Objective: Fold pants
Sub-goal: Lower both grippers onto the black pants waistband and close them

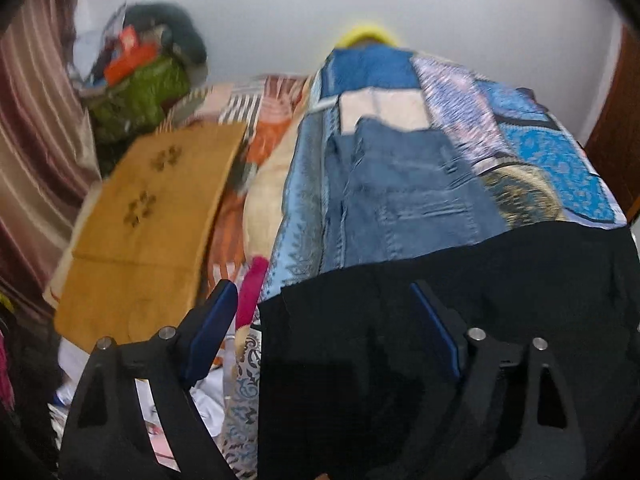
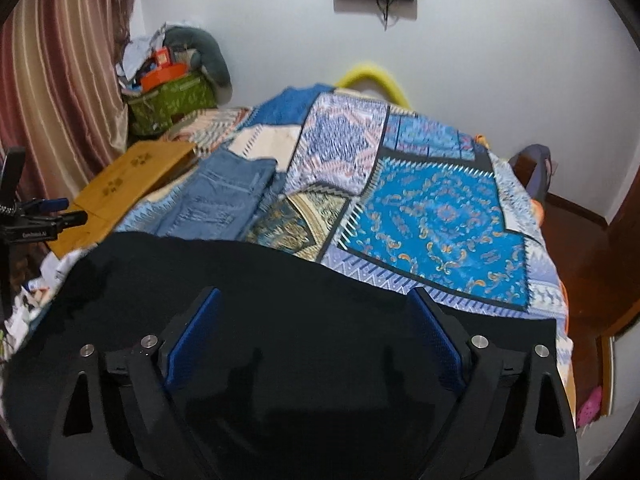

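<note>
The left gripper (image 1: pixel 322 308) was held above the near edge of the bed with its jaws spread and nothing between the blue pads (image 1: pixel 212 320). It straddled the left border of the black pants (image 1: pixel 440 300), one finger over the dark cloth and the other beyond it, over the clutter beside the bed. The right gripper (image 2: pixel 316 316) stood likewise released, both fingers over the black fabric, gripping nothing. Whether either fingertip touched the cloth could not be told, as the views were blurred.

The black pants lay spread across the near end of the patterned bedspread (image 2: pixel 436 216), hanging toward the viewer. A folded pair of blue jeans (image 2: pixel 224 196) lay farther up the bed, just beyond the black cloth. A yellow board (image 1: pixel 152 216) rested to the left of the bedspread, and a green basket (image 2: pixel 172 102) of oddments stood in the far corner by the curtain (image 2: pixel 60 80).

Handling assessment: the black garment appeared soft and limp, with no stiffness of its own. It would probably sag and drape from any held point, and a single grip would likely let it bunch. The weight looked modest. The fabric surface looked matte, so slipping from the pads seemed unlikely once pinched.

Recommended hold: pinch the near edge at two well-separated points, one per gripper, preferably at a thicker band or seam if one can be found there. Which end lay nearest could not be determined.
</note>
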### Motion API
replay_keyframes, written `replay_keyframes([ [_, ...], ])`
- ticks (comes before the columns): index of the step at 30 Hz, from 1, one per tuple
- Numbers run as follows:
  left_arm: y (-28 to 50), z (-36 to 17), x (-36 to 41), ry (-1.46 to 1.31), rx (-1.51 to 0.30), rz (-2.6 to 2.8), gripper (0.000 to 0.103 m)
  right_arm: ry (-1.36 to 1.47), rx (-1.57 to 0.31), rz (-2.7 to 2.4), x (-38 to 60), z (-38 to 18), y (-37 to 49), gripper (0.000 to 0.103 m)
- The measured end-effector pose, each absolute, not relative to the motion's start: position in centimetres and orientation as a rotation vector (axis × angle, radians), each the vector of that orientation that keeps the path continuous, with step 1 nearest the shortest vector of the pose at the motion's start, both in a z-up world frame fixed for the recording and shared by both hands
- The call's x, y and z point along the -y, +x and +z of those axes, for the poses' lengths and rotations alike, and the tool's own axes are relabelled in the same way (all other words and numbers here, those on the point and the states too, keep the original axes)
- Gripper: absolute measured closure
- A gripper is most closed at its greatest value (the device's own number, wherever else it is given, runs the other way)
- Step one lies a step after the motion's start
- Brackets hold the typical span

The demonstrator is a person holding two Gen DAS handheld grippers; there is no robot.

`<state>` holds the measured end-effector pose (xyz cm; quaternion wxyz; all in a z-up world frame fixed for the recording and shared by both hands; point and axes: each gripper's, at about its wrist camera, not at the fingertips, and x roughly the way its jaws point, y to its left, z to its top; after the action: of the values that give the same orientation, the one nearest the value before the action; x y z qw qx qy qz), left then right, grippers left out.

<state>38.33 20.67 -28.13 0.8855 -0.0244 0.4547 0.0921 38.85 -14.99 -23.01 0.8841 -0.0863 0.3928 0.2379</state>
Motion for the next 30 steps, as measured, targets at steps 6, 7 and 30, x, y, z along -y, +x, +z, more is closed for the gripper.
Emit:
replay_keyframes([
  [6, 40.3, -32.2, -23.5, -0.128, -1.026, 0.197, 0.022, -0.227, -0.888, 0.536, 14.6, -25.8, 42.6, 0.022],
  [7, 40.6, -32.7, -23.6, -0.127, -1.039, 0.195, 0.022, -0.24, -0.892, 0.541, 14.3, -26.1, 43.0, 0.022],
  [30, 41.8, -34.3, -22.9, -0.132, -1.101, 0.101, 0.091, -0.247, -1.063, 0.713, 12.3, -29.6, 45.8, 0.095],
])
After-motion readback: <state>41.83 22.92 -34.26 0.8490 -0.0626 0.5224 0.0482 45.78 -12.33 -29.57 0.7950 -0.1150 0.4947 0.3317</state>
